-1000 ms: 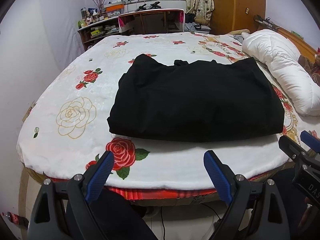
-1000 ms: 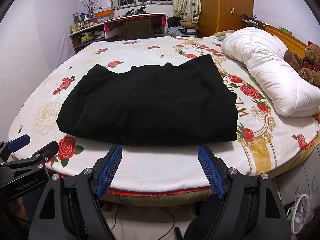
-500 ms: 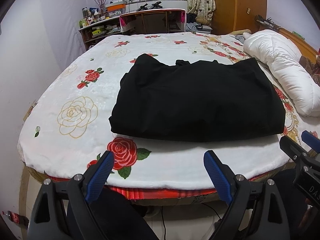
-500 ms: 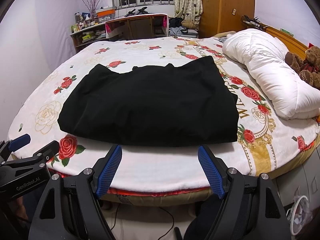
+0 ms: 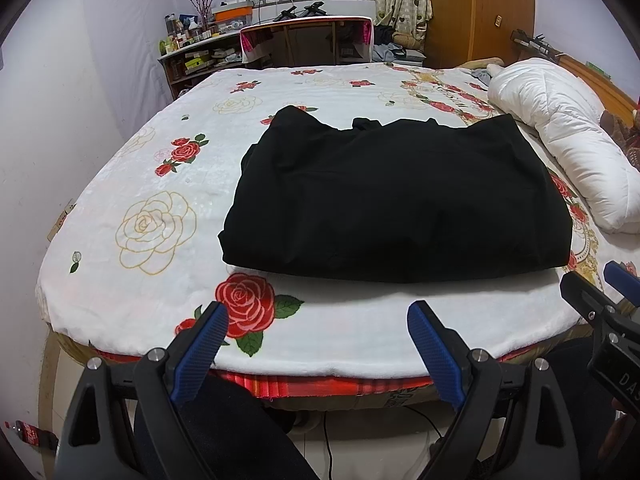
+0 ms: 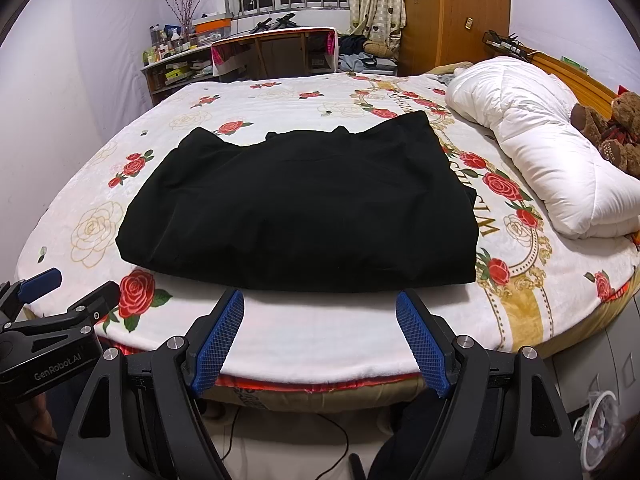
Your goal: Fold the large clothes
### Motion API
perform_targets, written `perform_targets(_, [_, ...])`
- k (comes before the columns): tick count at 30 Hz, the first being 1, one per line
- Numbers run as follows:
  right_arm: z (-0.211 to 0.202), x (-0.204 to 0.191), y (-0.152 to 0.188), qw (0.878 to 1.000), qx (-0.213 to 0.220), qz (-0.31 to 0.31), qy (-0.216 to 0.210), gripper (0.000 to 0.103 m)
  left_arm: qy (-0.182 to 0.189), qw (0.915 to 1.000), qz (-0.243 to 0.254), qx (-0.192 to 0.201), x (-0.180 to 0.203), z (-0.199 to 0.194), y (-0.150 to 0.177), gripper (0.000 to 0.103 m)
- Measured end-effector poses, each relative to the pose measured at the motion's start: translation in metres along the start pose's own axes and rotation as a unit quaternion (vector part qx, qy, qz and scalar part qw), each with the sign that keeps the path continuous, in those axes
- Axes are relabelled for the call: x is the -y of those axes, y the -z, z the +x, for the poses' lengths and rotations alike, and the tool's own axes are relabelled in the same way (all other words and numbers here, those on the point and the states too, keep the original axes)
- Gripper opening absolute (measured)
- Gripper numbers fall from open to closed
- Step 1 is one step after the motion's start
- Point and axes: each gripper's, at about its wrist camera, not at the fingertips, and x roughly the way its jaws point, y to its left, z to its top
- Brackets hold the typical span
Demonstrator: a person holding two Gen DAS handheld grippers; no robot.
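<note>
A large black garment lies folded into a wide rectangle on the bed; it also shows in the right wrist view. My left gripper is open and empty, held at the bed's near edge, short of the garment's front left part. My right gripper is open and empty, just in front of the garment's near edge. Each gripper shows at the side of the other's view: the right one and the left one.
The bed has a white rose-print blanket. A rolled white duvet lies along the right side with teddy bears behind it. A desk and shelves stand beyond the bed. Cables lie on the floor below.
Both grippers have moved slightly toward the bed; the garment sits a little nearer in both views. The jaws have stayed open.
</note>
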Motion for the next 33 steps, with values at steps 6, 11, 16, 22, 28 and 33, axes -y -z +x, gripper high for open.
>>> perform_targets(6, [0.0001,0.0001,0.0001,1.000,-0.001,0.001,0.000,0.078,0.001,1.0000,0.000,-0.002,-0.0014,0.0009,0.0003,0.092])
perform_targets(11, [0.0003,-0.0001,0.0001,1.000,-0.001,-0.001,0.000,0.078,0.000,1.0000,0.000,-0.003,-0.0013,0.0015,0.0006,0.092])
perform_targets(16, [0.0002,-0.0005,0.0002,1.000,-0.002,0.000,0.000,0.078,0.000,1.0000,0.000,-0.005,-0.0013,0.0020,0.0014,0.092])
perform_targets(22, [0.0004,-0.0003,0.0001,1.000,-0.001,0.000,0.000,0.078,-0.001,1.0000,0.001,-0.005,-0.0011,0.0022,0.0016,0.092])
perform_targets(28, [0.0001,-0.0002,0.0003,1.000,-0.002,0.000,0.000,0.078,0.000,1.0000,0.003,-0.008,0.0015,0.0046,0.0022,0.092])
perform_targets(33, [0.0002,0.0003,-0.0002,1.000,-0.001,-0.001,-0.001,0.078,-0.003,1.0000,0.000,-0.006,0.0016,0.0043,0.0023,0.092])
